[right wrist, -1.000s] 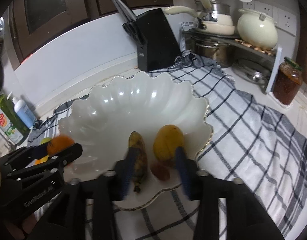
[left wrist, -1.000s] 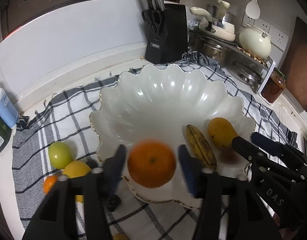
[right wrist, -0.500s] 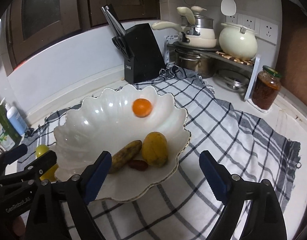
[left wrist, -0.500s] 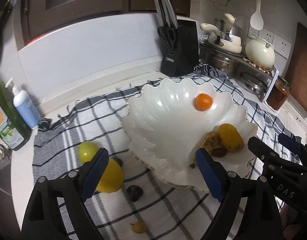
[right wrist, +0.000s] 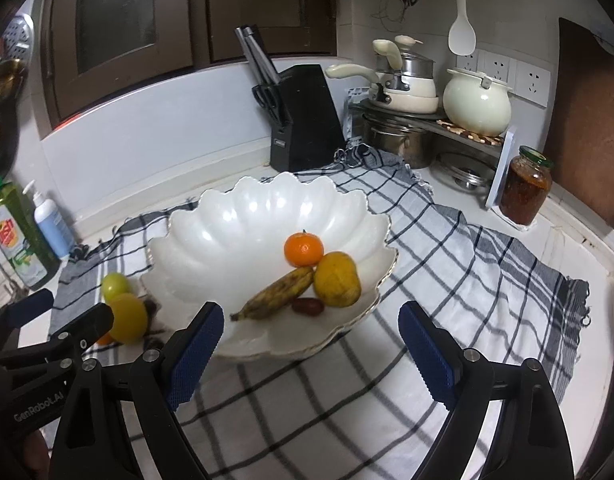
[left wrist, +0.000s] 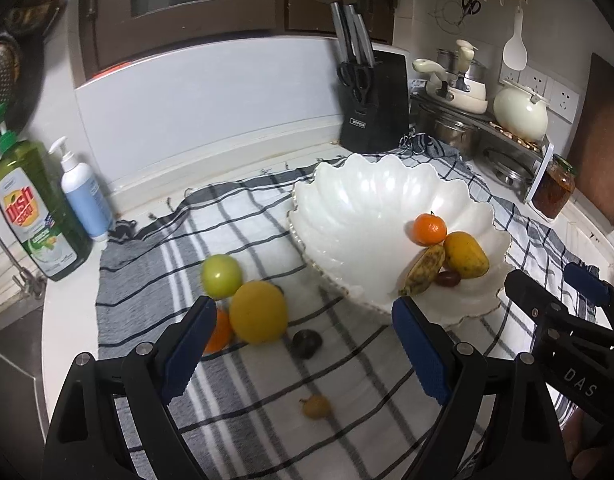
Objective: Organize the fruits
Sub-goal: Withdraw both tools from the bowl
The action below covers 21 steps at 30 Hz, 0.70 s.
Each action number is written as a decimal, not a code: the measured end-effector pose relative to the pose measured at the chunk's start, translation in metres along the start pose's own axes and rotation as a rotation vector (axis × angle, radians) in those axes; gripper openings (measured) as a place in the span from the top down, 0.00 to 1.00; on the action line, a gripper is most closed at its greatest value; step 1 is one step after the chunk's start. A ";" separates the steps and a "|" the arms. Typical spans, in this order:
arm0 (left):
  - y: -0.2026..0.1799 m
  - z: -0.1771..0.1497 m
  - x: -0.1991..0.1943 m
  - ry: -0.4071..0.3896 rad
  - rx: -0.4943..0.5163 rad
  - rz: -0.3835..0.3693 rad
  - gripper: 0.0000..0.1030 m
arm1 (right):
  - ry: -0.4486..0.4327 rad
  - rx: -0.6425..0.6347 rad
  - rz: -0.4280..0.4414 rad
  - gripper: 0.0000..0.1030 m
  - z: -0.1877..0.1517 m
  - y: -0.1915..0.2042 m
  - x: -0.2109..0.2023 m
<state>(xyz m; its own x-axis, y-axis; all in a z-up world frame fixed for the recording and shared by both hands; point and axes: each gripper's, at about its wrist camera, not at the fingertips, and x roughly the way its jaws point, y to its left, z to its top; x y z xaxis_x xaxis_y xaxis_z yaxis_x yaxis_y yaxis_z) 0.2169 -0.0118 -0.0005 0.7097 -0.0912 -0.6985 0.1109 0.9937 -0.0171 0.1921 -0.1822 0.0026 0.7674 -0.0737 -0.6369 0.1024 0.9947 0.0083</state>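
A white scalloped bowl [left wrist: 371, 204] [right wrist: 243, 220] on the checked cloth holds a tangerine [left wrist: 430, 229] [right wrist: 303, 249], a mango [left wrist: 466, 254] [right wrist: 337, 279], a spotted banana [left wrist: 423, 269] [right wrist: 279, 293] and a small red fruit [left wrist: 448, 278] [right wrist: 308, 306]. Left of the bowl lie a green apple [left wrist: 221, 275] [right wrist: 114, 284], a yellow lemon [left wrist: 258, 312] [right wrist: 127, 317], an orange [left wrist: 219, 332], a dark plum [left wrist: 306, 343] and a small yellow fruit [left wrist: 316, 406]. My left gripper [left wrist: 299, 346] is open and empty above these loose fruits. My right gripper [right wrist: 309, 350] is open and empty at the bowl's near rim.
A black knife block [left wrist: 373, 104] [right wrist: 303, 120] stands behind the bowl. Pots and a cream kettle [right wrist: 477, 102] fill a rack at the right, with a jar [right wrist: 525, 186] beside it. Dish soap [left wrist: 35, 208] and a pump bottle [left wrist: 85, 196] stand at the left.
Both grippers opened wide and drew back and up from the bowl. The left one let go of the tangerine, which rolled and settled against the mango.
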 end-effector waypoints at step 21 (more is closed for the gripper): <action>0.017 -0.038 -0.019 0.000 -0.008 -0.004 0.13 | 0.001 -0.020 0.029 0.13 -0.033 0.022 -0.017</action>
<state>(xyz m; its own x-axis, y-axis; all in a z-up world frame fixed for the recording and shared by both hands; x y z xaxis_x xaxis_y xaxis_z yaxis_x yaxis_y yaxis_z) 0.1790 0.0089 -0.0148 0.7091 -0.0956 -0.6986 0.1084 0.9938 -0.0259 0.1601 -0.1562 -0.0120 0.7690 -0.0449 -0.6377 0.0678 0.9976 0.0115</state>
